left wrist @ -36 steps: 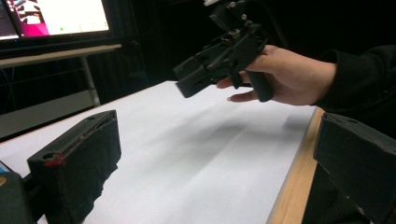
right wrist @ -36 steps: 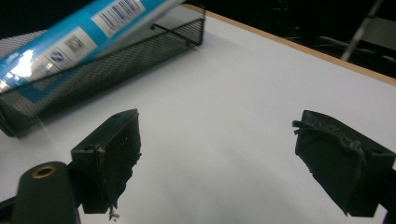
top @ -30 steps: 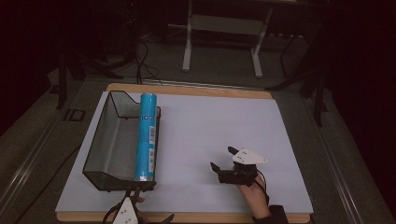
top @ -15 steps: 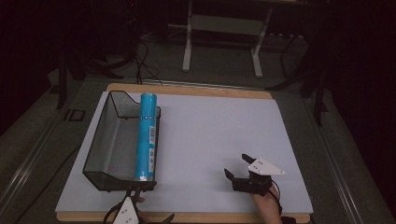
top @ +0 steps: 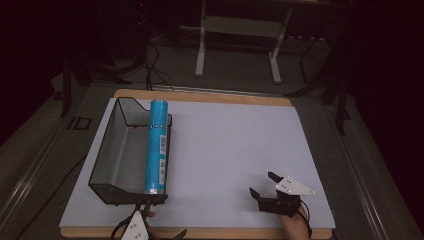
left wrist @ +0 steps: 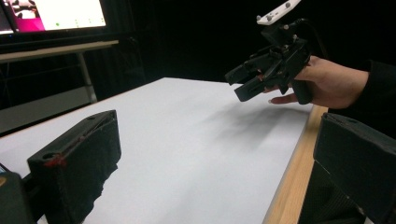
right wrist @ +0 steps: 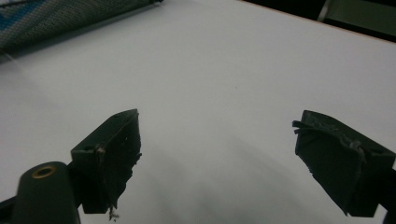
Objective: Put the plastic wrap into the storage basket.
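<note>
A black mesh basket [top: 117, 150] stands at the left of the white table [top: 235, 135]. A blue tube [top: 157, 145] lies lengthwise along the basket's right side. My right gripper [top: 262, 183] hovers open and empty over the near right of the table, a hand on its grip. It appears again as the right gripper [left wrist: 234, 86] in the left gripper view. Seen along its own jaws, the right gripper [right wrist: 224, 154] has them far apart over bare white surface, with the basket [right wrist: 60, 18] far off. My left gripper [top: 162, 222] sits at the near edge by the basket's front corner; the left gripper [left wrist: 210, 158] is wide open.
The wooden table edge [top: 225, 233] runs along the front. A metal stand [top: 240, 30] and cables [top: 150, 65] are on the floor beyond the table. A lit screen [left wrist: 60, 14] hangs past the table's far side in the left gripper view.
My right gripper has drawn back toward the near right corner of the table, still open. The left gripper, basket and tube have not moved.
</note>
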{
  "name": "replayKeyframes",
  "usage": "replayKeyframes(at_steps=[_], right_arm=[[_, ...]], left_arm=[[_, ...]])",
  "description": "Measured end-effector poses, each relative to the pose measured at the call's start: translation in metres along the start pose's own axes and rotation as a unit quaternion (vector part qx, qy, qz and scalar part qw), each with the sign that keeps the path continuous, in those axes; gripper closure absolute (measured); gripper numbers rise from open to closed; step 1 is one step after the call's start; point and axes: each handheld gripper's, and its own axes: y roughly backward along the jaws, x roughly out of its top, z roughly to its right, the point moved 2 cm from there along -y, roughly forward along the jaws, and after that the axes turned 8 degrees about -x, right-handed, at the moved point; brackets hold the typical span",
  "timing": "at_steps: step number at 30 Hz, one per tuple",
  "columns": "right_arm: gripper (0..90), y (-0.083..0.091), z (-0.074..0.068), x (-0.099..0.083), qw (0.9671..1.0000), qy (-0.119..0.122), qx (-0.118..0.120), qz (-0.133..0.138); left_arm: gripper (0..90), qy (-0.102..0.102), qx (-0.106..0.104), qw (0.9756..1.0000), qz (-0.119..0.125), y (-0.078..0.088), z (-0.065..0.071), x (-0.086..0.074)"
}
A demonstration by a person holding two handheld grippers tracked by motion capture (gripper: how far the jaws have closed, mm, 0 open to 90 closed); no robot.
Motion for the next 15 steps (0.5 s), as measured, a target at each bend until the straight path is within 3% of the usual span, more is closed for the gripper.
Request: replayKeyframes(at_steps=[15], right_arm=[[14.0, -0.012, 0.003, -0.007, 0.9999, -0.006, 0.003, -0.01]], left_arm=[[1.0, -0.001, -0.002, 1.0, -0.003, 0.0, 0.0, 0.0]])
